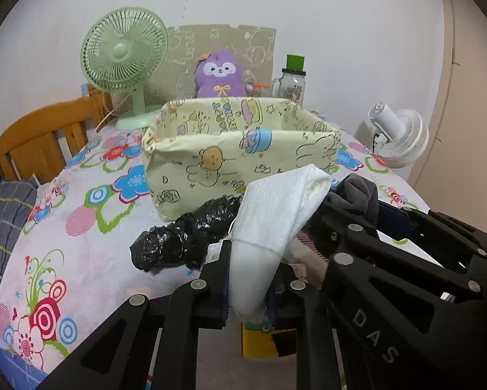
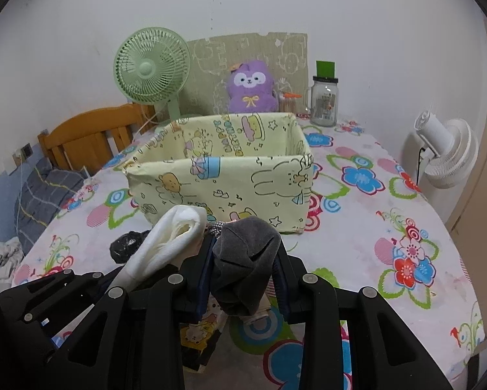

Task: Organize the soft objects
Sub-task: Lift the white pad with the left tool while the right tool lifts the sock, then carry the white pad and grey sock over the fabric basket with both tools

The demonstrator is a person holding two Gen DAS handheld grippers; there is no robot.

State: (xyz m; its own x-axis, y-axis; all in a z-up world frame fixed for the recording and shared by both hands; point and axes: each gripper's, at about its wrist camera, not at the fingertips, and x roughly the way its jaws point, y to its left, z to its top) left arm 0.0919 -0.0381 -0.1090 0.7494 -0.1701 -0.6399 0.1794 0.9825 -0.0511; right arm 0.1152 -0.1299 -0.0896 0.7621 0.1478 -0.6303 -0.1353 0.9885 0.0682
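My left gripper [image 1: 248,281] is shut on a folded white cloth [image 1: 275,214], which sticks up and forward toward the yellow cartoon-print fabric box [image 1: 230,162]. Beside it on the right, my right gripper [image 2: 243,287] is shut on a bunched dark grey cloth [image 2: 246,260]. In the right wrist view the white cloth [image 2: 168,247] shows at left, with the fabric box [image 2: 224,178] just ahead; its inside looks bare. A crumpled black plastic bag [image 1: 185,237] lies on the flowered tablecloth [image 1: 81,227] in front of the box.
Behind the box stand a green desk fan [image 1: 124,61], a purple plush toy [image 1: 220,74], a glass jar [image 1: 292,84] and a cardboard sheet. A white fan [image 1: 399,136] is at right, a wooden chair [image 1: 38,136] at left. A yellow printed item [image 1: 262,341] lies under my grippers.
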